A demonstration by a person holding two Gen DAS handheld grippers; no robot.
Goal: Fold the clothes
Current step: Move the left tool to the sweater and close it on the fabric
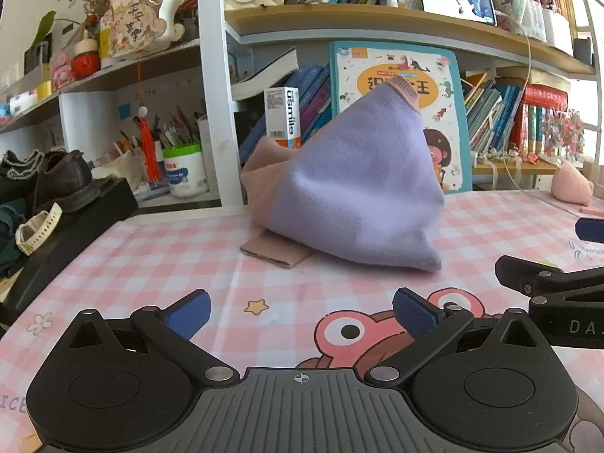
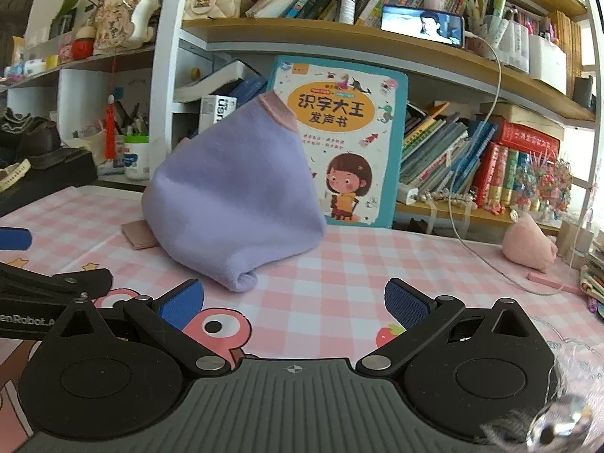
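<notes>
Left wrist view shows the left gripper (image 1: pixel 302 311) empty, fingers wide apart; the right gripper (image 2: pixel 294 302) likewise. Between them and the picture book (image 2: pixel 339 143), the purple garment (image 1: pixel 358 188) stands bunched on the checked tablecloth (image 1: pixel 151 256), probably awaiting flattening.

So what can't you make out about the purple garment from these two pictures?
- Both views: the garment stands in a heap, its back side hidden by its own front, so its type is unclear.
- Left wrist view: its pink part is half covered by the purple cloth.
- Right wrist view: the pink cuff pokes out; the rest lies under the heap.
</notes>
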